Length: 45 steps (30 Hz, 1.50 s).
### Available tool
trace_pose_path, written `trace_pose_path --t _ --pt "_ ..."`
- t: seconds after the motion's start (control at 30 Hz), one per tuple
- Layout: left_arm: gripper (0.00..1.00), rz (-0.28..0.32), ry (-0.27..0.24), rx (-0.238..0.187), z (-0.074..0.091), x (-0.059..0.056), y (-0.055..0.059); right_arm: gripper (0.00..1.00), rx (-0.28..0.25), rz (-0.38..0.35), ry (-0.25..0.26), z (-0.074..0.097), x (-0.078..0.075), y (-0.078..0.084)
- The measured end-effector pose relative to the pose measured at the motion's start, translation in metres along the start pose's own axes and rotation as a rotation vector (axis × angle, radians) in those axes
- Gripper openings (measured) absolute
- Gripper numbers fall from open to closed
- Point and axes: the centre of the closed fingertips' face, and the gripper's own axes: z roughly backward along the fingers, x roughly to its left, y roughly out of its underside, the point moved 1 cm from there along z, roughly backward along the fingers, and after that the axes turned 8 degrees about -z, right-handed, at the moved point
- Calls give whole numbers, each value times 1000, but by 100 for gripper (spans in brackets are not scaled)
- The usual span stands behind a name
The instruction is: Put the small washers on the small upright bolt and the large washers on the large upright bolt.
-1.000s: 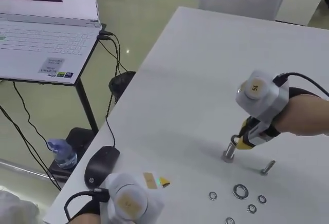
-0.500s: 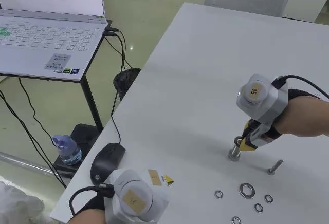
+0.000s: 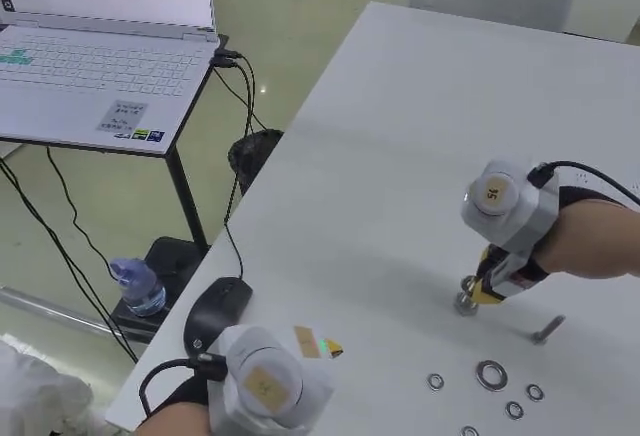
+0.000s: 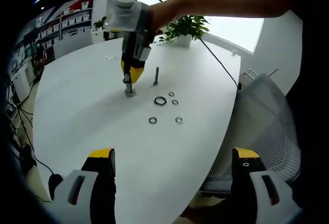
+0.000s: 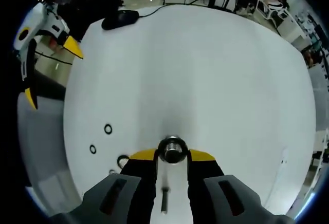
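White counter (image 3: pixel 400 156) all the way across, pale green floor past its edge. At 10 o'clock a laptop (image 3: pixel 90 66) glows on a black stand. A mouse (image 3: pixel 217 314) sits at the counter's near corner, 7 o'clock, and a bottle (image 3: pixel 140 286) stands on the floor beside it. In the left gripper view, a plant (image 4: pixel 187 29) stands at 12 o'clock by bright windows, with a mesh chair (image 4: pixel 267 126) at 3 o'clock.

The large bolt (image 3: pixel 466 303) stands upright at 4 o'clock, and the right tool (image 5: pixel 173 154) is down on it, jaws drawn in tight against its top. The small bolt (image 3: pixel 548 329) stands near, at the large one's 4 o'clock. Five washers (image 3: pixel 491 374), one large and four small, lie loose at 5 o'clock. The left tool (image 4: pixel 172 154) hangs low at 6 o'clock, jaws spread wide with nothing between them.

Against a second ago, the right tool stays clamped on that bolt, the washers keep their pattern, and the headset camera has swung.
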Motion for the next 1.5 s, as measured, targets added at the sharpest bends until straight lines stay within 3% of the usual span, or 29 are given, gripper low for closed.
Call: trace_pose_path --t 0.8,1.23,1.5 --pt "92 9 8 11 -4 -4 6 22 35 -17 1 -30 -11 8" --pt "95 -18 -35 -39 -2 5 -13 23 30 -27 21 -32 -13 8" --pt "94 -28 -49 -39 -2 5 -13 24 27 -23 22 -31 -11 9"
